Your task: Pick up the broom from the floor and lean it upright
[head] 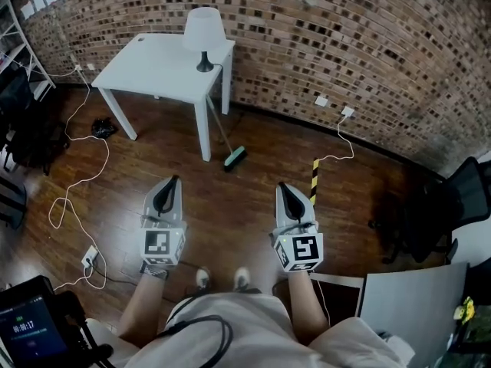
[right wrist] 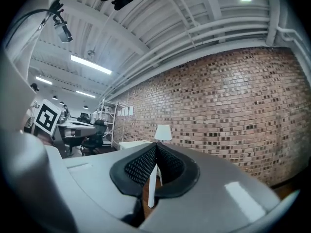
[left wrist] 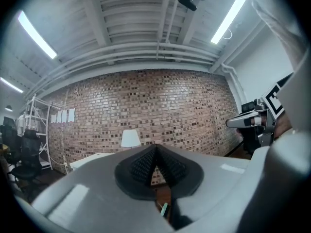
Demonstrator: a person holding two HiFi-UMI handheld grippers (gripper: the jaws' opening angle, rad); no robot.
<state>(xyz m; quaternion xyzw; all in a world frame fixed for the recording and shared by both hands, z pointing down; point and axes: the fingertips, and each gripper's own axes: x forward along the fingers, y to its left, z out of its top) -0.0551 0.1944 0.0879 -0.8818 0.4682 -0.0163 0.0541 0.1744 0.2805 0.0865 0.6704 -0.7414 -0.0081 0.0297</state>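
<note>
**Broom propped at the table, both tongs closed and empty**

Along the left side of the wooden floor [head: 245,213], a white cable [head: 73,182] snakes down to a power strip [head: 90,257]. Further in stands a white table [head: 153,64] with a white lamp [head: 204,33] near its back right corner, close to the brick wall [head: 345,44].

The broom [head: 233,158] stands at the table's front right corner. Its teal head is on the floor just off that leg, and the thin handle slants up to the table edge.

Nearer the person, the left gripper [head: 175,180] is held level over bare floor with its jaws together and nothing between them. The right gripper [head: 281,185] beside it is the same, pinched closed and empty. Both are well short of the broom.

A yellow-and-black striped post [head: 314,181] sits just past the right gripper, and a dark office chair [head: 453,205] stands by the right edge.
</note>
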